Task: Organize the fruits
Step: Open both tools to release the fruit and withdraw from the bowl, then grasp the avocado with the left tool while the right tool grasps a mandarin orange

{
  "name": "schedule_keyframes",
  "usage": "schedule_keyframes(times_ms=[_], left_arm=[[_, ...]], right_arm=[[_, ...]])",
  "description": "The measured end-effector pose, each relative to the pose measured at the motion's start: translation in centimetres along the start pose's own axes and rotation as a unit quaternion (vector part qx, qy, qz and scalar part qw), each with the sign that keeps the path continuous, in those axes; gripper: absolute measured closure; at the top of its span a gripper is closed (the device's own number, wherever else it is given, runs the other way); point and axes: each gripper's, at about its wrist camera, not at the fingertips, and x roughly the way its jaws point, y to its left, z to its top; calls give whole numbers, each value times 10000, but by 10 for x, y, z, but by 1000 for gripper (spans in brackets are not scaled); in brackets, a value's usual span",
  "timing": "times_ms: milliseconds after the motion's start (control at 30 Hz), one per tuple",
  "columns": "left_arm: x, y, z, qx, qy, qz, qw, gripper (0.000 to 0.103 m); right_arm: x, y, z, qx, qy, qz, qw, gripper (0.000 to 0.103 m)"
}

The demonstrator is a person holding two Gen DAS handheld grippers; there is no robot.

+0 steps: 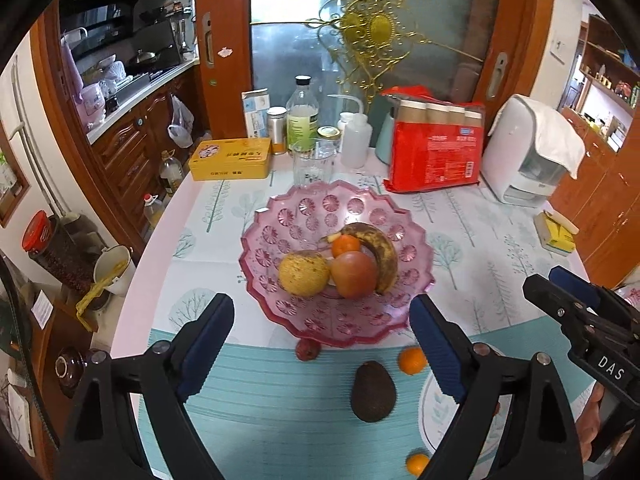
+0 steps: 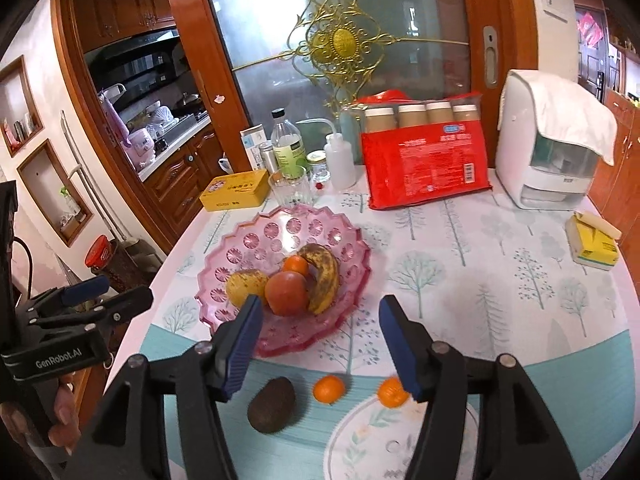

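Kitchen cabinets and a frosted glass door are seen behind a round surface [image 2: 500, 264] covered with a tree-patterned cloth. A pink glass bowl [image 1: 280, 216] is set near its middle and already carries a pear, an apple, a banana [image 1: 384, 256] and one small orange. Still outside the bowl, on the near teal band of the cloth, an avocado [image 2: 272, 404] and two loose oranges [image 2: 329, 389] are laid, with a small red fruit [image 1: 307, 349] tucked against the bowl's front rim.

The right hand-held gripper [image 2: 320, 340] is held spread and empty, and the left hand-held gripper [image 1: 322, 336] likewise. From the right one, the nearer orange is found straight ahead and slightly below, centred between the fingers; the avocado lies to its left, long axis angled towards the bowl. The right hand is judged better lined up for that orange, the left for the avocado.
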Motion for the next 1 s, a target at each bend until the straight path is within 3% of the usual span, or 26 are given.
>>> schedule_keyframes(times_ms=[367, 567, 767, 1000], left_arm=[[-20, -29, -26, 36, -50, -190, 9998, 14], [-15, -36, -48, 29, 106, -166, 9998, 13], [7, -40, -82, 44, 445, -137, 9989, 13], [43, -51, -126, 185, 948, -43, 9953, 13]], right_arm=[[-47, -45, -32, 96, 59, -179, 9998, 42], [-66, -61, -57, 104, 106, -273, 9995, 42], [-58, -69, -93, 23, 292, -412, 9987, 42], [-23, -68, -149, -90, 894, -376, 9952, 42]])
